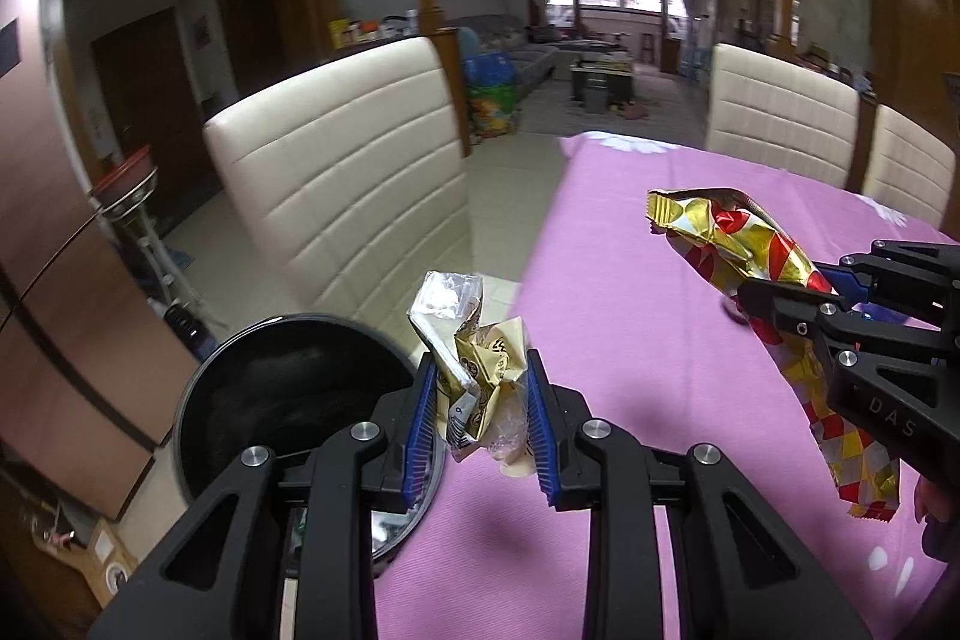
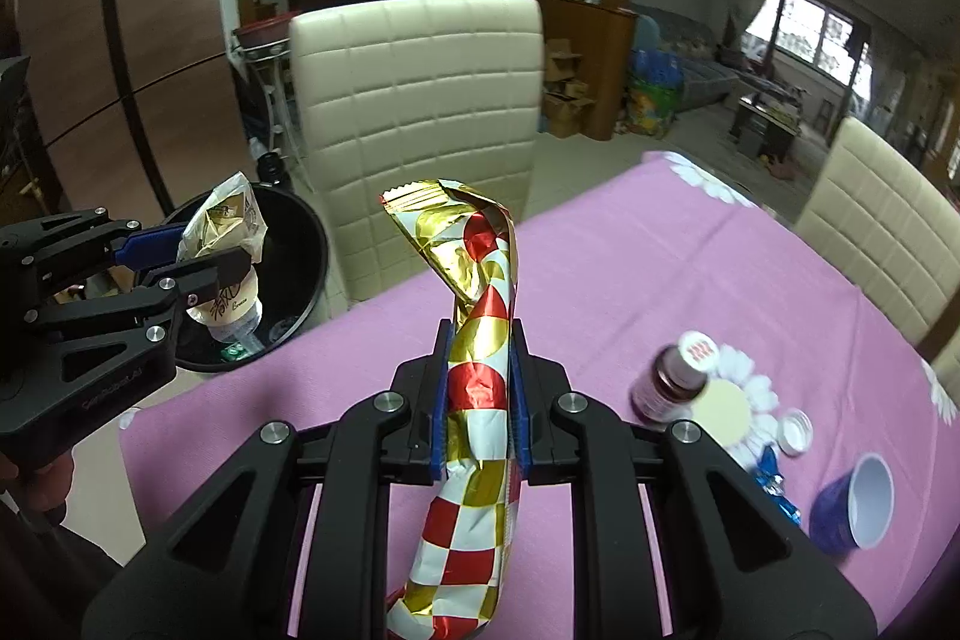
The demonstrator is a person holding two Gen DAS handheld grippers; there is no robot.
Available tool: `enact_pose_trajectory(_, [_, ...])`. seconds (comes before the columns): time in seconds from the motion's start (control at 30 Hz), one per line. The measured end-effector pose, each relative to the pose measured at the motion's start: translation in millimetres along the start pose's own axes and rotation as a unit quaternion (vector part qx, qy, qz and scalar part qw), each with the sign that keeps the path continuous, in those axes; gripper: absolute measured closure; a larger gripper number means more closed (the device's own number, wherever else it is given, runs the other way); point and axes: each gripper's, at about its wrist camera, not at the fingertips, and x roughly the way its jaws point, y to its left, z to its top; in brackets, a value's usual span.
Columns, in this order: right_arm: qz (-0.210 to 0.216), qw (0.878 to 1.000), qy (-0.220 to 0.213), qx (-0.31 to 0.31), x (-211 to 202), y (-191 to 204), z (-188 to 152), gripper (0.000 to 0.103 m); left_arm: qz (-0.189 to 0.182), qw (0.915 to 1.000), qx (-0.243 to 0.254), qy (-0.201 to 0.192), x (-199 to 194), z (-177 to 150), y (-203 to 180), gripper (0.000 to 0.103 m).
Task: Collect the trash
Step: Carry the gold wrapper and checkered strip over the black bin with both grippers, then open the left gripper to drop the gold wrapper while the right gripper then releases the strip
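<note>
My left gripper (image 1: 480, 400) is shut on a crumpled cream and gold wrapper (image 1: 480, 376) beside the rim of a round black trash bin (image 1: 282, 394). In the right wrist view that same wrapper (image 2: 225, 232) hangs over the black trash bin (image 2: 300, 268), held by the left gripper (image 2: 198, 256). My right gripper (image 2: 480, 388) is shut on a long red, gold and white checked wrapper (image 2: 480, 340) above the pink tablecloth (image 2: 660, 280). From the left wrist view the checked wrapper (image 1: 732, 238) sticks out of the right gripper (image 1: 786, 304) at the right.
Cream padded chairs (image 1: 348, 184) (image 2: 420, 100) stand close to the table's far side. On the cloth at the right lie a dark bottle with a white cap (image 2: 672, 376), a loose white cap (image 2: 792, 430), a blue cup (image 2: 858, 502) and a blue foil scrap (image 2: 777, 490).
</note>
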Motion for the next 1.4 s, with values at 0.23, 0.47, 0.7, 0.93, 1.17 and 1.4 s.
enact_pose_trajectory(0.23, [0.033,0.999,-0.008,-0.037,14,34,20,0.084,0.033,0.9991,-0.027,0.005,-3,-4,28,0.075])
enact_pose_trajectory(0.47, [0.054,0.997,-0.014,-0.055,22,53,34,0.084,0.056,0.9975,-0.044,0.002,-6,-6,50,0.075])
enact_pose_trajectory(0.7, [0.071,0.994,-0.017,-0.08,35,73,45,0.084,0.073,0.9958,-0.055,0.0,-9,-5,69,0.075])
enact_pose_trajectory(0.93, [0.084,0.992,-0.018,-0.096,47,87,58,0.084,0.089,0.9936,-0.07,0.001,-4,-3,91,0.075])
enact_pose_trajectory(1.17, [0.099,0.989,-0.021,-0.109,59,101,72,0.084,0.103,0.9903,-0.093,0.007,1,-3,111,0.073])
enact_pose_trajectory(1.4, [0.107,0.987,-0.024,-0.114,71,103,81,0.084,0.113,0.9889,-0.096,-0.002,1,-1,116,0.054])
